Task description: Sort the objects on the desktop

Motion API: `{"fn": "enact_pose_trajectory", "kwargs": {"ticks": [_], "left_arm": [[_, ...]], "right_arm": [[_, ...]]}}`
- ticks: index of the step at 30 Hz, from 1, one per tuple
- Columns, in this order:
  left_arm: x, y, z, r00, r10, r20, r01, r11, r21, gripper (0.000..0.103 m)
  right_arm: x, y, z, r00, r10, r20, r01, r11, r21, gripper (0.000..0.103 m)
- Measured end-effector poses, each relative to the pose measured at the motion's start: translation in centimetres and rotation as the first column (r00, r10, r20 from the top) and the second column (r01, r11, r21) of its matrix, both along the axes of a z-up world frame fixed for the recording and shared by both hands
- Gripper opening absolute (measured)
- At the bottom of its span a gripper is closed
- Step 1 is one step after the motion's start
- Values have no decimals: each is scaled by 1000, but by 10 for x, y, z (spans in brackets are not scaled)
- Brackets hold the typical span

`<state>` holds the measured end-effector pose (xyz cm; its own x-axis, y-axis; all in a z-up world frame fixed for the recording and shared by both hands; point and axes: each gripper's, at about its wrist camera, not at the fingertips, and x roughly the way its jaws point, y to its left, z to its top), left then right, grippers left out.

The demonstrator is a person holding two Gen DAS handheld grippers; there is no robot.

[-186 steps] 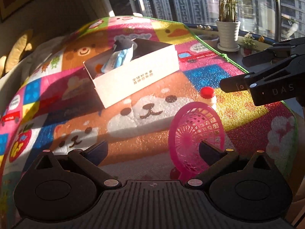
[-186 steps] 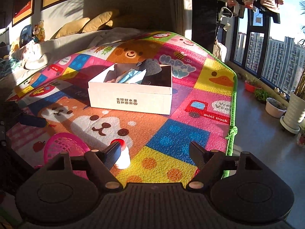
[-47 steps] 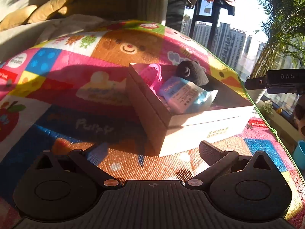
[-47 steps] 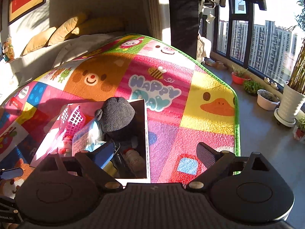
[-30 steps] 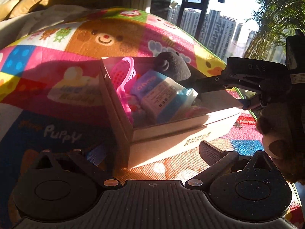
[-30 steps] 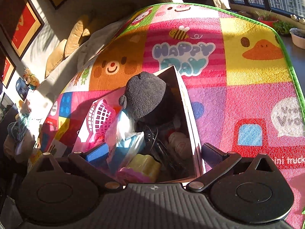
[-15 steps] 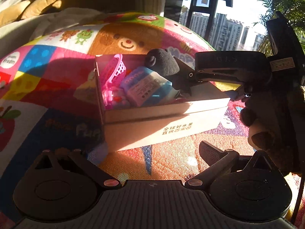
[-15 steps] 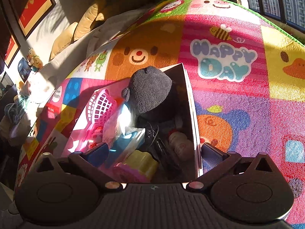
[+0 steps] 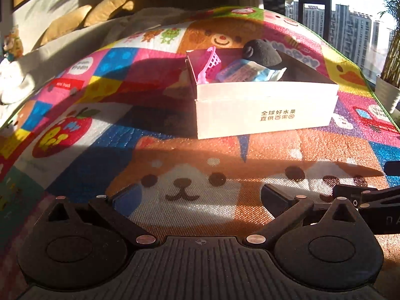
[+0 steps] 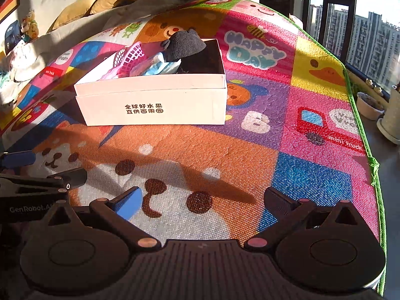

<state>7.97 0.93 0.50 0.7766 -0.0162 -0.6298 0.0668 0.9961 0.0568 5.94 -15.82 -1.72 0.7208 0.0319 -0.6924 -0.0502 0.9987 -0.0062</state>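
A white cardboard box [image 9: 265, 111] [image 10: 155, 105] stands on the colourful play mat, well ahead of both grippers. Inside it sit a dark grey plush toy [image 9: 261, 53] [image 10: 183, 43], a pink mesh basket [image 9: 211, 62] [image 10: 131, 55] and a blue-and-white packet [image 9: 246, 71] [image 10: 156, 66]. My left gripper [image 9: 198, 196] is open and holds nothing, low over the dog picture. My right gripper [image 10: 203, 198] is also open and holds nothing. Each gripper shows at the edge of the other's view.
The play mat [image 10: 312, 130] ends at a green border [image 10: 360, 125] on the right, with bare floor and plant pots [image 10: 370, 105] beyond. Yellow cushions [image 9: 100, 12] and a pale blanket lie behind the mat. Soft toys sit at far left.
Both grippers have pulled back from the box and now sit low over the mat. The right gripper, which hovered over the box contents, has withdrawn. The box contents look unchanged.
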Motion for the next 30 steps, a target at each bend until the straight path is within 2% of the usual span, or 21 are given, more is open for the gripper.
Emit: {"fn": "enact_pose_trajectory", "kwargs": {"ticks": [5, 12, 30], "left_arm": [[4, 4, -2, 999, 42, -17, -43, 998, -37, 103], [3, 3, -3, 999, 42, -16, -42, 998, -35, 103], [3, 3, -3, 999, 41, -18, -41, 998, -39, 103]], "right_arm": [[9, -8, -2, 1000, 2, 17, -3, 1000, 20, 103], [10, -7, -7, 997, -34, 70, 33, 999, 17, 103], [10, -7, -8, 997, -35, 71, 34, 999, 20, 103]]}}
